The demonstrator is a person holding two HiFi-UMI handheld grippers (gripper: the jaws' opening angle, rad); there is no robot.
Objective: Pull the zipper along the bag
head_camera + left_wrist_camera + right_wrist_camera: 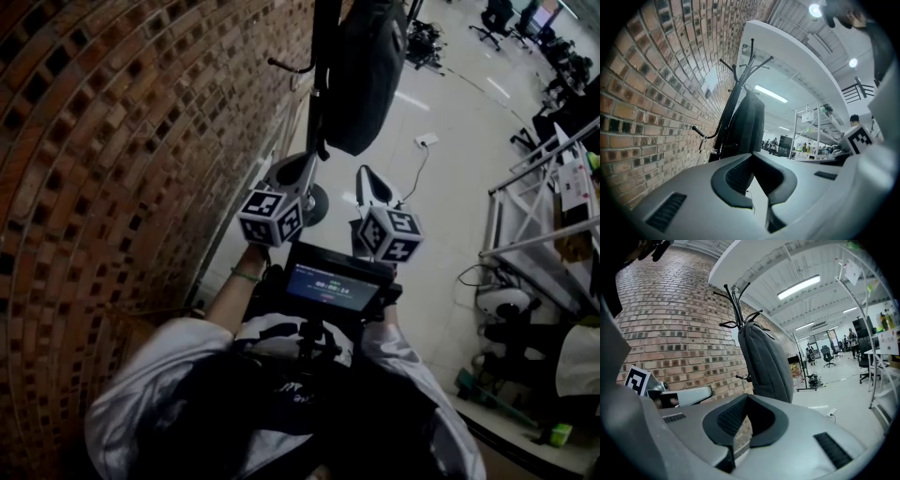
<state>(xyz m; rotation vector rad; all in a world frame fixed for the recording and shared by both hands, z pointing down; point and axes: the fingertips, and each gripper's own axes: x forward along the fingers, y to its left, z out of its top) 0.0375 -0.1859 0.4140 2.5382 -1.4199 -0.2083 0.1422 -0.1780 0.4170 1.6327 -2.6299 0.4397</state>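
Jaws of the left gripper [752,155] and right gripper [747,397] are closed and empty. I see the bag [766,362] hanging on the coat rack [736,305], clear of both. I cannot make out the zipper's position.

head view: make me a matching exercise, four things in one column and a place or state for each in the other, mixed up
Things:
1 bag
2 wall
3 right claw
4 screen

Places or states:
a shut, empty
b lit, low in the picture
c hanging on the rack
d brick, at the left

Pairs: 1-c, 2-d, 3-a, 4-b
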